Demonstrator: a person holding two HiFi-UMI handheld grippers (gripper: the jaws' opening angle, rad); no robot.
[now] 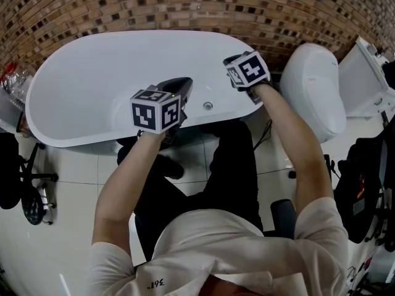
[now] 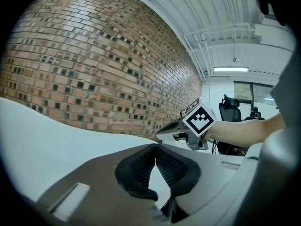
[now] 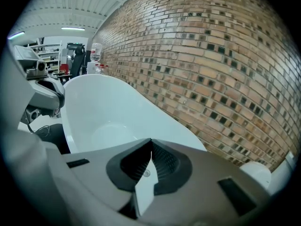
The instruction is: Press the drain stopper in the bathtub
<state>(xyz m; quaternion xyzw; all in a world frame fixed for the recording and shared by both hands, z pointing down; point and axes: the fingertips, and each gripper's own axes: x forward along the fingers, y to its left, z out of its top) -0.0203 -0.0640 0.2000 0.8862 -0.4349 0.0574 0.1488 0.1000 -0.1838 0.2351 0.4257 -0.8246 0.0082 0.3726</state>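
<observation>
While the person leans over the white bathtub (image 1: 86,85), both grippers hang above its near rim with nothing between their jaws. Over the middle of that rim, the left gripper (image 1: 179,85) has its ribbed pads pressed together at the tips, and only the tub's white surface shows through the gap lower down. The right gripper (image 1: 231,61) is over the same rim but nearer the tub's rounded end. Its jaws also meet at the tips and hold nothing. The drain stopper (image 1: 208,105) (a small round metal disc, as far as can be made out) sits on the tub's inner surface just inside the near rim. It lies between the two grippers and neither one touches it. In the right gripper view it shows as a tiny circle through the gap below the closed tips. A brick wall (image 1: 185,5) runs along the tub's far side, and a white toilet (image 1: 315,85) stands just beyond the end where the right gripper is. A clear bottle (image 3: 96,51) stands past the tub's opposite end, and beside that end a black chair base (image 1: 31,196) rests on the floor.
</observation>
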